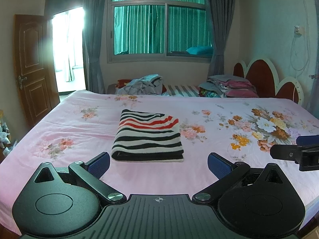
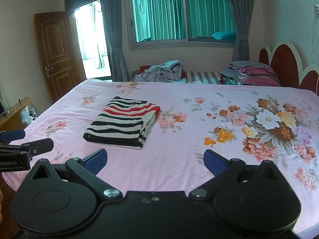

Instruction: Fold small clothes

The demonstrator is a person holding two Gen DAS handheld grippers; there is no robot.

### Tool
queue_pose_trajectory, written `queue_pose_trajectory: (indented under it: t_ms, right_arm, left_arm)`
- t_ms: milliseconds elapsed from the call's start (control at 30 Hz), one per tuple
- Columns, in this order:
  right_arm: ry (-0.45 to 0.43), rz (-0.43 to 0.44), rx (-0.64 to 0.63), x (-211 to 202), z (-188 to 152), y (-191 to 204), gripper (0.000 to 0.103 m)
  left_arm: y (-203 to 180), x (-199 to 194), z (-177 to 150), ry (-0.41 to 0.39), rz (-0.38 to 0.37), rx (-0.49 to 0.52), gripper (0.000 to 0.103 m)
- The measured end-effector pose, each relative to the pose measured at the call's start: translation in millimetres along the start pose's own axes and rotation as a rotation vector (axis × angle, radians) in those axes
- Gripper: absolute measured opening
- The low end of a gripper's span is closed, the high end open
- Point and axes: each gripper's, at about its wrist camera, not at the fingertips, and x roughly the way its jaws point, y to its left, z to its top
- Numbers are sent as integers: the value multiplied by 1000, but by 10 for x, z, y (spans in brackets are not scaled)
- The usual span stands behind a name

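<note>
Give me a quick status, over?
Left gripper open, empty. Right gripper open, empty. Striped garment folded on the bed, untouched. Nothing in the way.

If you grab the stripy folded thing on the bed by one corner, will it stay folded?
Probably not. The striped garment looks like soft knit cloth in loose layers, so it would likely droop and unfold. It seems light, and pushed across the pink floral sheet it may bunch rather than slide.

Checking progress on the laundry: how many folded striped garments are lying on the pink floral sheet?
1. The striped garment lies folded on the pink sheet, ahead of the open left gripper. Other clothes sit piled beyond the bed's far edge; more may be hidden there.
</note>
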Motion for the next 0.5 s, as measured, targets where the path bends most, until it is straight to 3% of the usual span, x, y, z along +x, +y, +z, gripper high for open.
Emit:
queue_pose_trajectory:
  t_ms: [500]
  right_arm:
    - [1, 0, -2, 7, 7, -7, 103]
  left_arm:
    - [-5, 6, 19, -8, -12, 6, 103]
